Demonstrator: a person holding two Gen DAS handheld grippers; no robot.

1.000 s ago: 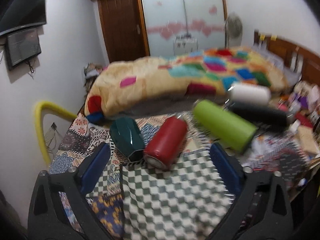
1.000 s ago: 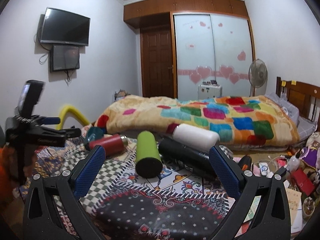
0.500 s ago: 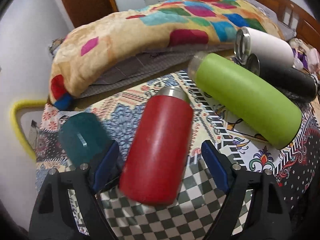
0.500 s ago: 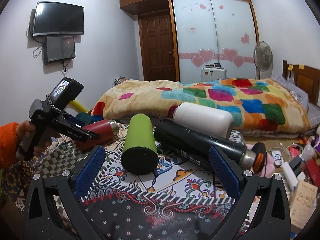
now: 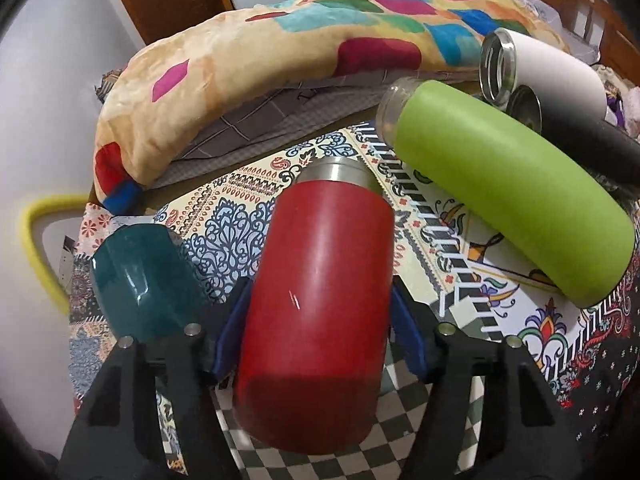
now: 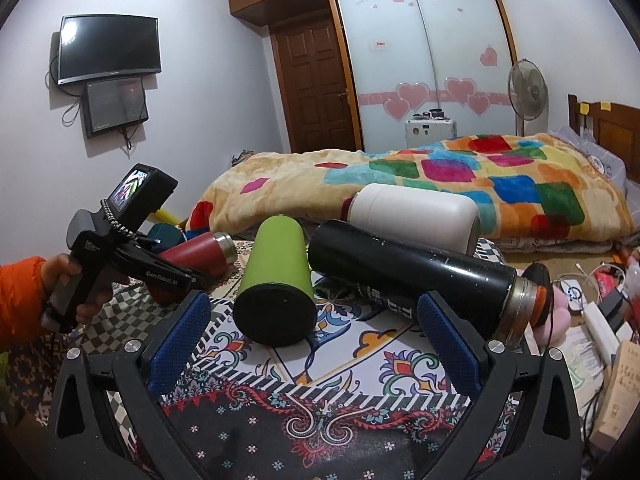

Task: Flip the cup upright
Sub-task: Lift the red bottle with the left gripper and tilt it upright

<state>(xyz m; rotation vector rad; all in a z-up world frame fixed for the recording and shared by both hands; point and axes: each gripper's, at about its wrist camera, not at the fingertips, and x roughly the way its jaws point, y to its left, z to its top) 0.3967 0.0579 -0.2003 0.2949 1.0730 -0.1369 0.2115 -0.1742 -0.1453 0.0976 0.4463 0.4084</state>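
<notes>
1. Five cups lie on their sides on the patterned cloth [image 6: 320,364]: teal cup [image 5: 140,284], red cup [image 5: 320,300], green cup [image 5: 508,196], black flask [image 6: 412,276] and white cup [image 6: 416,212].
2. Your left gripper [image 5: 318,334] has its blue pads [image 5: 234,328] pressed against both flanks of the red cup, steel rim pointing away from you.
3. The teal cup sits just beside the left finger, on its outer side.
4. Your right gripper [image 6: 312,340] is spread wide and holds nothing; the green cup's dark base faces it between the fingers, apart from both pads.
5. The black flask leans across the white cup.
</notes>
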